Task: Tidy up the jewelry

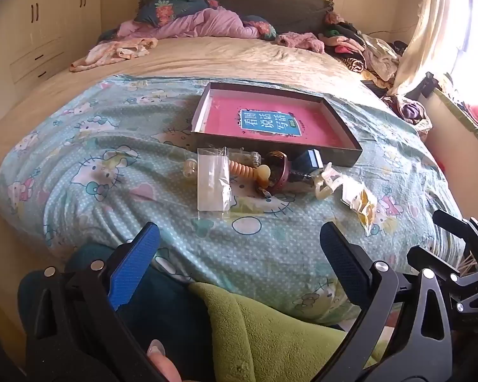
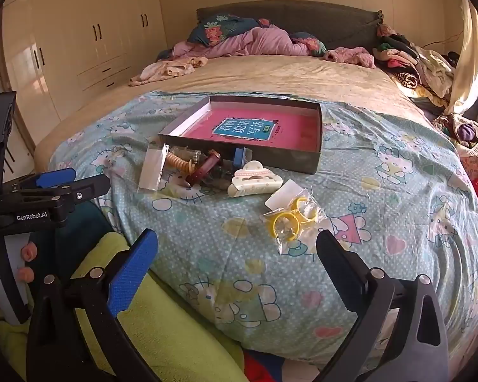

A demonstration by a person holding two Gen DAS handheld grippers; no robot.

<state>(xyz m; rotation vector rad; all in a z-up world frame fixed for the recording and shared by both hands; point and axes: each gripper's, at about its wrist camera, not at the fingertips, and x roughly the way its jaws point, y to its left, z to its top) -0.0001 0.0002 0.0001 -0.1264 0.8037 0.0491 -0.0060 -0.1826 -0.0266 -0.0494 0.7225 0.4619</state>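
Both claws gape; yellow rings [image 2: 290,219] sit bagged, tray [image 2: 315,159] holds a book [image 2: 243,129].

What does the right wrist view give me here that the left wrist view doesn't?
Only the right wrist view: the white hair claw clip in full and the yellow rings in their clear bag seen plainly; the left gripper from the side. Only the left: the round clear-topped item left of the flat clear plastic packet. Both: the shallow dark tray with a pink book, the open right gripper.
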